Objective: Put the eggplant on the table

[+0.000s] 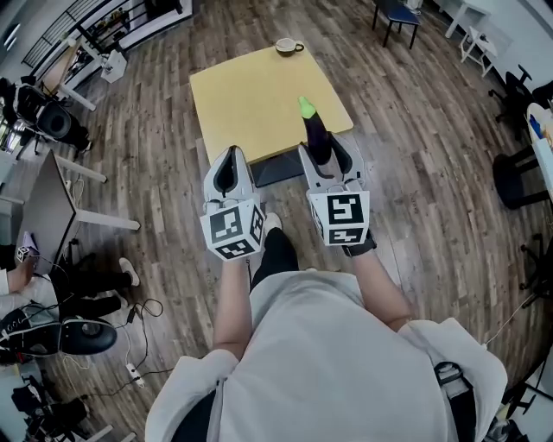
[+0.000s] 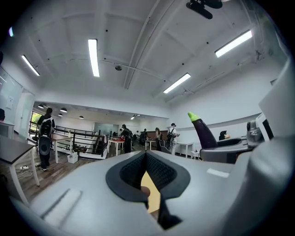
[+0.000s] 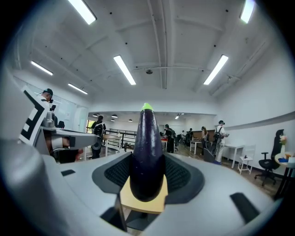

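A dark purple eggplant [image 1: 316, 131] with a green stem stands upright between the pads of my right gripper [image 1: 325, 155], which is shut on its lower part. It hangs over the near right edge of the yellow table [image 1: 251, 95]. In the right gripper view the eggplant [image 3: 146, 152] fills the middle, with the table [image 3: 143, 201] showing below it. My left gripper [image 1: 230, 166] is level beside the right one, at the table's near edge, shut and empty. The left gripper view shows its jaws [image 2: 146, 156] meeting, and the eggplant [image 2: 205, 134] off to the right.
A cup [image 1: 286, 46] on a saucer sits at the table's far edge. A blue chair [image 1: 399, 15] stands beyond the table, black office chairs [image 1: 517, 173] at the right, a desk [image 1: 47, 207] and cables at the left. Wooden floor surrounds the table.
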